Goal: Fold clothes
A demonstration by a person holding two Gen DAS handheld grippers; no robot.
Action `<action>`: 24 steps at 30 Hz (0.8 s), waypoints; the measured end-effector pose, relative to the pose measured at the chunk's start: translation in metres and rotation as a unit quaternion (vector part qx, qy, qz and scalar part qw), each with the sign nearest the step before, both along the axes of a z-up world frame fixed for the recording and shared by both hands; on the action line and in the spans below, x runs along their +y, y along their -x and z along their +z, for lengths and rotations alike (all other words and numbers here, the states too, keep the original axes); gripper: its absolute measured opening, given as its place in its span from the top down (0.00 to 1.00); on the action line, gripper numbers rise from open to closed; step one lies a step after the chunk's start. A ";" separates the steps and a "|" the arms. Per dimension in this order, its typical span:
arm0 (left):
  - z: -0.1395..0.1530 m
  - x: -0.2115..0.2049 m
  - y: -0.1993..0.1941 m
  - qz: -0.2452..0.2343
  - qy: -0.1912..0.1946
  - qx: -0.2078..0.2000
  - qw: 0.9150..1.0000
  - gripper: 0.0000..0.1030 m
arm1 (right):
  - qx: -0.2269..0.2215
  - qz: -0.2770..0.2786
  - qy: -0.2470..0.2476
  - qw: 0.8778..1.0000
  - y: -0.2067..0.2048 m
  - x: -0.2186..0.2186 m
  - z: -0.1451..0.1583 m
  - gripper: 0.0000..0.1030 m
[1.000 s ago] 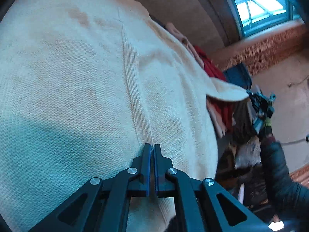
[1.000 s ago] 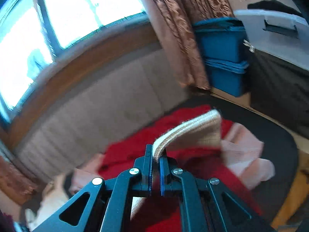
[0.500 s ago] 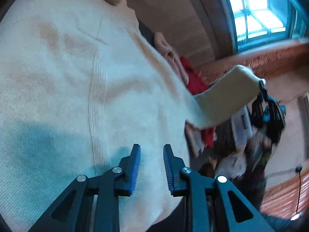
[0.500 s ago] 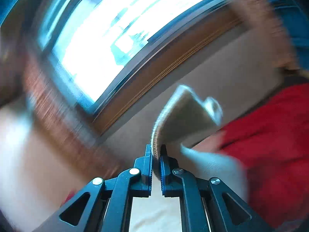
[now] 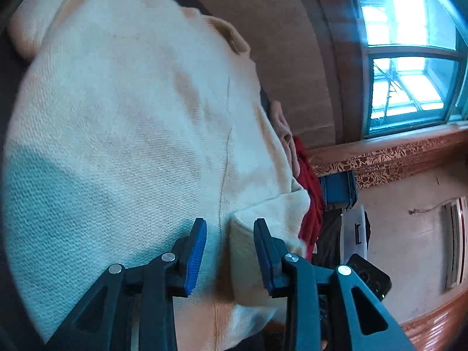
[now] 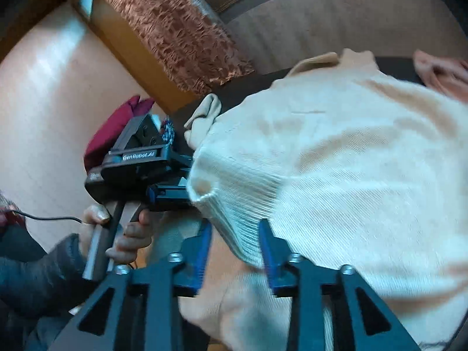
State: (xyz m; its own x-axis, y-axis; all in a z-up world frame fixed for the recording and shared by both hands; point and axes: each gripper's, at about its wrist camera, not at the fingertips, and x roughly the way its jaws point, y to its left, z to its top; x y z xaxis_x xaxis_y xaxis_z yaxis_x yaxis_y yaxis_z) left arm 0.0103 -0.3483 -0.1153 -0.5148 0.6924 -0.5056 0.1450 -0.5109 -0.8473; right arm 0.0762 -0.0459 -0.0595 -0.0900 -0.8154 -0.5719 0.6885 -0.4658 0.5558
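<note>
Your cream sweater lies spread over the dark seat, its collar at the far end by the sofa back; a folded cuff lies on top of the body at the near edge.

Your left gripper hangs just over the knit with its jaws opening; the blue pads stand apart, the cuff sits between them, and neither pad presses on it; nothing is held.

Your right gripper is likewise opening; in its own blurred view the ribbed cuff lies between the pads, loose, with no grip on it.

In that same view your left hand, in a dark sleeve, holds the handle of the left gripper, whose fingers reach in at the sweater's edge beside the cuff.

A pink garment and a red one lie just past the sweater, towards the window; a blue bin stands beyond them, beside the patterned curtain.
</note>
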 end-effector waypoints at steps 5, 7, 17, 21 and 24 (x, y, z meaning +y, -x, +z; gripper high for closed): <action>0.002 0.007 0.008 -0.024 0.038 -0.002 0.999 0.65 | -0.003 -0.067 0.006 0.998 0.011 0.058 0.001 0.45; 0.015 0.015 0.016 -0.042 0.086 0.015 0.995 0.64 | -0.004 -0.099 0.006 0.995 0.015 0.077 0.003 0.44; 0.025 0.095 0.060 -0.246 0.284 0.053 0.925 0.58 | -0.015 -0.224 0.021 0.974 0.042 0.150 0.004 0.34; 0.031 0.114 0.058 -0.283 0.328 0.072 0.898 0.86 | -0.008 -0.249 0.018 0.968 0.056 0.167 0.004 0.33; 0.055 0.105 0.053 -0.257 0.313 0.112 0.907 0.94 | -0.005 -0.263 0.027 0.964 0.070 0.178 0.007 0.33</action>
